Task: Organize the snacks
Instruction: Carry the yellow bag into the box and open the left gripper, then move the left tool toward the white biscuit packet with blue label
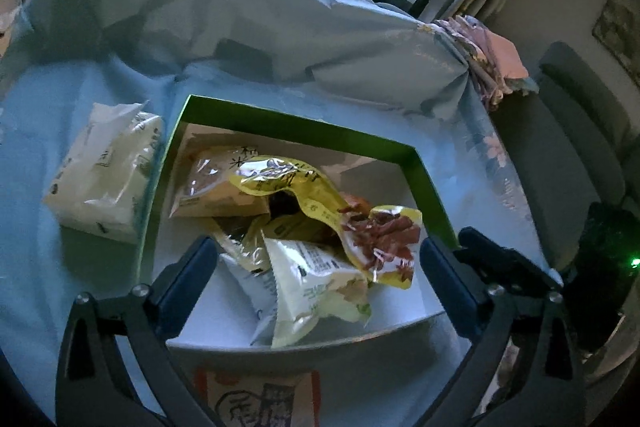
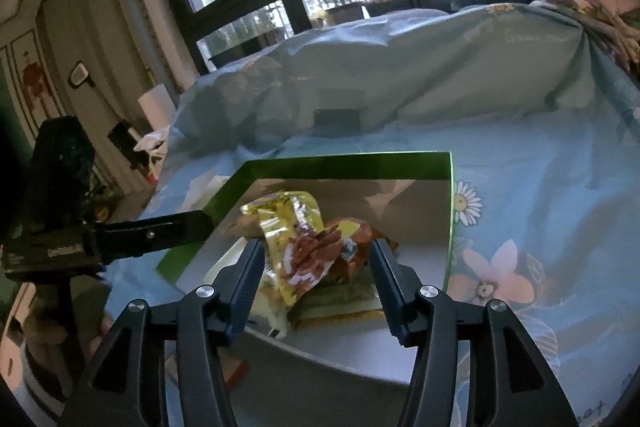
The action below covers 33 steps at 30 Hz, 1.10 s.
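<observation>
1. Several snack packs lie in a heap inside the green-walled box [image 1: 420,179], which stands on the bed [image 1: 48,115] with its flowered blue sheet.
2. On top of the heap is the yellow pack [image 1: 332,211]; under it, toward the far wall of the box, lies a brown pack [image 1: 212,187], and at the near wall a pale green-white pack [image 1: 316,283] stands half on its edge.
3. Outside the box, just beside its left wall, rests a white tissue pack [image 1: 104,183].
4. Under the near wall of the box, an orange-printed pack [image 1: 260,399] is partly seen; it is not yet in the box.
5. Left gripper [image 1: 320,283] is released, its jaws very wide over the near part of the box, and nothing is pressed between them.
6. Right gripper [image 2: 316,279] is also released: the yellow pack [image 2: 300,243] stands between its jaws, but the pads do not press it.
7. My judgement is that the packs are dropped in, but not in order.
8. To do the step well, both grippers should lift clear of the box walls first, so that no foil catches on a jaw.
9. Next, take one pack at its flat sealed edge and lay it flat against a wall of the box.
</observation>
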Motion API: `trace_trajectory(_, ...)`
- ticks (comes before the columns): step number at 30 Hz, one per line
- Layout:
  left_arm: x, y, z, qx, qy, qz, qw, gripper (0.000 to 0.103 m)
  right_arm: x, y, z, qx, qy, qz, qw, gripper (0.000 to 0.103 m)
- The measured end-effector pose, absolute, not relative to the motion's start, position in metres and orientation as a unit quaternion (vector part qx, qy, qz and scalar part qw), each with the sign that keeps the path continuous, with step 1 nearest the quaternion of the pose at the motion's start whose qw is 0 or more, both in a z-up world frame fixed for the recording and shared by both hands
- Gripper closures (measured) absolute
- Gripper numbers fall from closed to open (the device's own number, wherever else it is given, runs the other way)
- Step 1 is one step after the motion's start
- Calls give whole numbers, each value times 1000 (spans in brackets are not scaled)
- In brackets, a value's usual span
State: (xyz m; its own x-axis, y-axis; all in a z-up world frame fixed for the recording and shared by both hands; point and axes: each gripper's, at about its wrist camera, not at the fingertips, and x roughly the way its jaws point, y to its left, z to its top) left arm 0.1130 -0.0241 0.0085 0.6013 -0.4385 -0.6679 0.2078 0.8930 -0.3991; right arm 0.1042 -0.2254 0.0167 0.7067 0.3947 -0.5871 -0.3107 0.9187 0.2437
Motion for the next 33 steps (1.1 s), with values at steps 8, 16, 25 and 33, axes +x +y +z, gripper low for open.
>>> trace_trajectory(8, 92, -23, 12, -103, 399, -156, 898, 1, 72, -218, 26, 47, 323, 224, 918, 48)
trace_trajectory(16, 69, -20, 15, -78, 393, -144, 905, 1, 48, -194, 13, 19, 341, 256, 904, 48)
trace_trajectory(25, 48, -12, 6, -64, 402, -130, 904, 1, 40, -171, -11, 13, 373, 274, 886, 48)
trace_trajectory(33, 41, 14, -47, -151, 495, -166, 839, 1, 33, -146, -51, -5, 428, 294, 855, 48)
